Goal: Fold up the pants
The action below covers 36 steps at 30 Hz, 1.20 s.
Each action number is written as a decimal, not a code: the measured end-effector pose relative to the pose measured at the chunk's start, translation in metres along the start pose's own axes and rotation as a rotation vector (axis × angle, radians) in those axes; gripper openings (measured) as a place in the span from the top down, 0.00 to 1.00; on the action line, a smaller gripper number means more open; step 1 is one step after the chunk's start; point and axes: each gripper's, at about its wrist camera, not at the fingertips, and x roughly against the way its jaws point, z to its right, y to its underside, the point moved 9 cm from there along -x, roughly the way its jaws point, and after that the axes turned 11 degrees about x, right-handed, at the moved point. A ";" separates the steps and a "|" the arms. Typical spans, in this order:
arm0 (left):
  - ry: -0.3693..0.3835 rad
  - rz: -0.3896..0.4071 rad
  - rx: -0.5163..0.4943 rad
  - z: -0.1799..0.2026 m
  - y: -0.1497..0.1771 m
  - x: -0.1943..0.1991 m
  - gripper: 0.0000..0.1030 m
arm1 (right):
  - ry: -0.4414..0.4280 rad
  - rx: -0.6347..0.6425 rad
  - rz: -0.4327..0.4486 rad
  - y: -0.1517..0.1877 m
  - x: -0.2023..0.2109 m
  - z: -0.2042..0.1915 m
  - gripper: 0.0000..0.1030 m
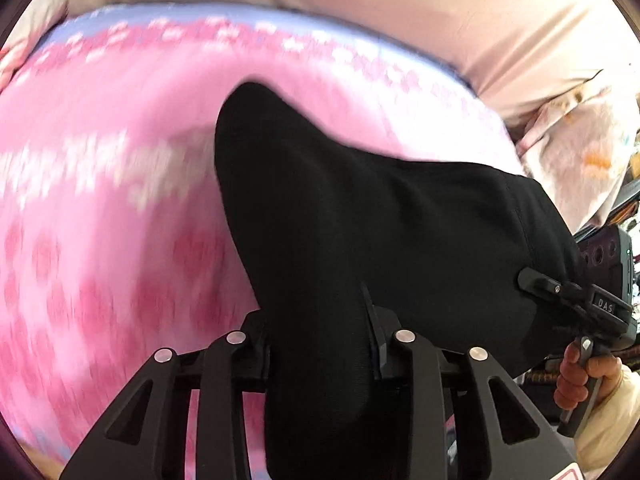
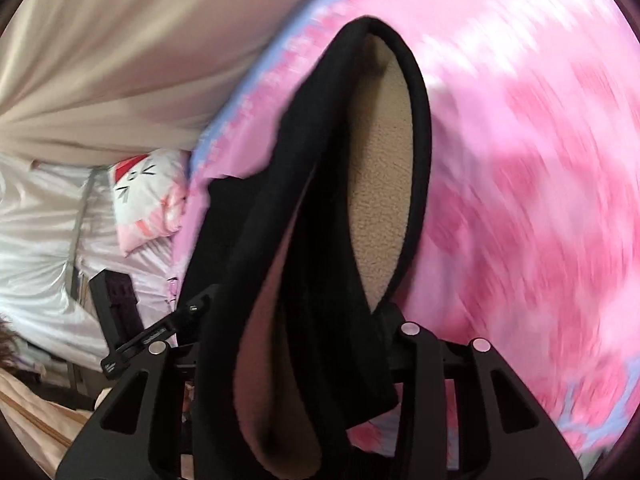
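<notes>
Black pants (image 1: 360,208) with a tan fleece lining (image 2: 380,184) hang lifted over the pink bedspread, stretched between both grippers. My left gripper (image 1: 320,340) is shut on one end of the cloth, which drapes over its fingers and hides most of them. My right gripper (image 2: 320,320) is shut on the other end, where the opening gapes and shows the lining. In the left wrist view the right gripper (image 1: 538,282) pinches the cloth at the right, with a hand (image 1: 580,372) on its handle. The left gripper (image 2: 192,308) shows at the lower left of the right wrist view.
A pink bedspread (image 1: 100,220) with hearts and a pale blue border lies under the pants, blurred by motion. Beige fabric (image 1: 400,8) hangs behind the bed. A cat-face pillow (image 2: 144,196) and white satin bedding (image 2: 40,240) lie beside the bedspread.
</notes>
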 end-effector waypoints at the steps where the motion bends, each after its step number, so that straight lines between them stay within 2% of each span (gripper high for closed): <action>1: -0.007 -0.002 0.010 -0.004 0.004 -0.004 0.62 | 0.010 -0.013 0.001 0.004 -0.003 0.007 0.52; 2: -0.037 -0.006 0.025 -0.010 0.009 -0.009 0.49 | 0.018 -0.038 0.000 0.006 -0.007 0.015 0.43; 3: -0.055 0.000 0.057 -0.016 0.010 -0.012 0.41 | 0.000 -0.056 0.007 0.006 -0.009 0.018 0.40; 5: -0.090 0.022 0.138 -0.031 0.007 -0.016 0.09 | -0.041 -0.060 0.026 0.001 -0.009 0.017 0.34; 6: -0.104 0.029 0.181 -0.040 0.006 -0.018 0.06 | -0.049 -0.049 0.014 0.001 -0.011 0.016 0.32; 7: -0.080 0.050 0.198 -0.041 0.004 -0.017 0.05 | -0.046 -0.035 0.005 0.000 -0.011 0.016 0.31; 8: -0.091 0.049 0.194 -0.041 0.004 -0.017 0.05 | -0.045 -0.026 -0.004 0.000 -0.013 0.014 0.31; 9: -0.112 0.042 0.173 -0.039 0.004 -0.018 0.05 | -0.040 -0.027 -0.019 -0.001 -0.013 0.015 0.34; 10: -0.136 0.028 0.128 -0.034 0.004 -0.021 0.05 | -0.024 -0.025 -0.030 -0.001 -0.013 0.018 0.50; 12: -0.146 -0.010 0.054 -0.024 0.006 -0.024 0.17 | -0.025 -0.028 -0.039 0.000 -0.014 0.020 0.56; 13: -0.118 -0.045 0.016 -0.013 0.006 -0.024 0.37 | -0.011 -0.022 -0.038 0.001 -0.014 0.020 0.57; 15: -0.171 -0.067 -0.026 -0.004 0.005 -0.020 0.46 | 0.007 -0.020 -0.033 0.001 -0.015 0.017 0.59; 17: -0.202 -0.088 -0.047 0.002 0.005 -0.016 0.61 | 0.022 -0.026 -0.030 0.001 -0.014 0.014 0.60; 19: -0.212 -0.102 -0.037 0.004 0.002 -0.015 0.68 | 0.030 -0.034 -0.028 0.000 -0.013 0.012 0.61; 28: -0.214 -0.131 -0.032 0.026 -0.023 0.009 0.73 | 0.027 0.014 -0.006 -0.020 0.008 -0.027 0.63; 33: -0.200 -0.110 -0.046 0.040 -0.040 0.034 0.73 | 0.013 0.057 0.013 -0.038 0.023 -0.056 0.63; 36: -0.181 -0.077 -0.046 0.048 -0.053 0.054 0.73 | -0.008 0.104 0.049 -0.061 0.037 -0.080 0.63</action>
